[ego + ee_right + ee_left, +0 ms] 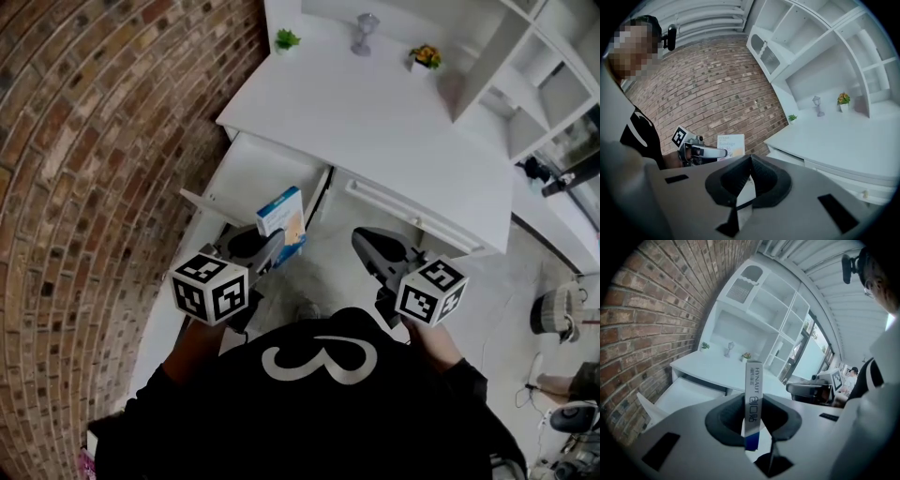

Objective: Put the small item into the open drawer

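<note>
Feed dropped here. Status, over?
Left hand-held gripper shut on box. Right hand-held gripper shut, empty. Box near open drawer, not in. Nothing in the way.

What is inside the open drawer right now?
Only the bare white bottom of the open drawer shows, with no item on the part in view. The box held in the left gripper covers its near corner in the head view.
</note>
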A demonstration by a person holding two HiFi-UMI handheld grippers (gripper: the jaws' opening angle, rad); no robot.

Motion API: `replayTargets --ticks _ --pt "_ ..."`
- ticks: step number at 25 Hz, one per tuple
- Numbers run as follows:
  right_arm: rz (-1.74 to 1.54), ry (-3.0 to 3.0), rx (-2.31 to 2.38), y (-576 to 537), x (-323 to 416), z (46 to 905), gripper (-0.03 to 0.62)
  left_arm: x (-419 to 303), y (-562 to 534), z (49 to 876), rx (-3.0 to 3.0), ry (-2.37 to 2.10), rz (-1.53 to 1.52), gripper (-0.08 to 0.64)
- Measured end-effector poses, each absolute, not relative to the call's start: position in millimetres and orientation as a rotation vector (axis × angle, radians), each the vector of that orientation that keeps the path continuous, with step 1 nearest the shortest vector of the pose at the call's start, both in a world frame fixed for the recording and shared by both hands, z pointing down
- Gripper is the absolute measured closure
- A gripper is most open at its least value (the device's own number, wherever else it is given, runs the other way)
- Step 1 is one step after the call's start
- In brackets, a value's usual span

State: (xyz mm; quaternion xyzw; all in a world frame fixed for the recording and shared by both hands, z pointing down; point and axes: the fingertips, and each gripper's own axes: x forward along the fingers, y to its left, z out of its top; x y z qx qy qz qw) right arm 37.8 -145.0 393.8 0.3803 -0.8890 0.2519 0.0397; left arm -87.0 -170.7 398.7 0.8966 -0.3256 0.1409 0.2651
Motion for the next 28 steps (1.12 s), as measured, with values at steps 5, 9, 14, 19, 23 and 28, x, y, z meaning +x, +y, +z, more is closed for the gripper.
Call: replayTargets --ticks 5,9,14,19,23,28 --pt "0.769 -2.739 1.155 -158.5 40.6 395.8 0.582 -87.9 -187.9 406.8 2.400 -0.921 0.400 0.477" --pt "0.783 -2.752 1.127 -172.4 44.8 399.0 0.583 -86.7 -204.3 413.1 2.379 -0.962 0.427 0.477" --pt "0.803 -2.762 1.071 -201.9 48.0 401.4 0.581 -86.0 -231.6 423.2 2.341 -1.007 0.458 0.479" --pt "0.827 -2.761 1.015 -238.1 53.0 403.2 0.582 -83.7 -260.8 444.0 2.305 -1.045 0.538 0.477" --pt "0.856 -2.748 0.985 -269.1 62.2 407.2 0.581 -82.1 -284.2 467.7 2.255 -1.078 0.615 0.477" --pt "0.877 -2.720 0.990 -302.4 75.8 408.9 0.582 -81.1 -310.0 501.6 2.203 -1.106 0.719 0.477"
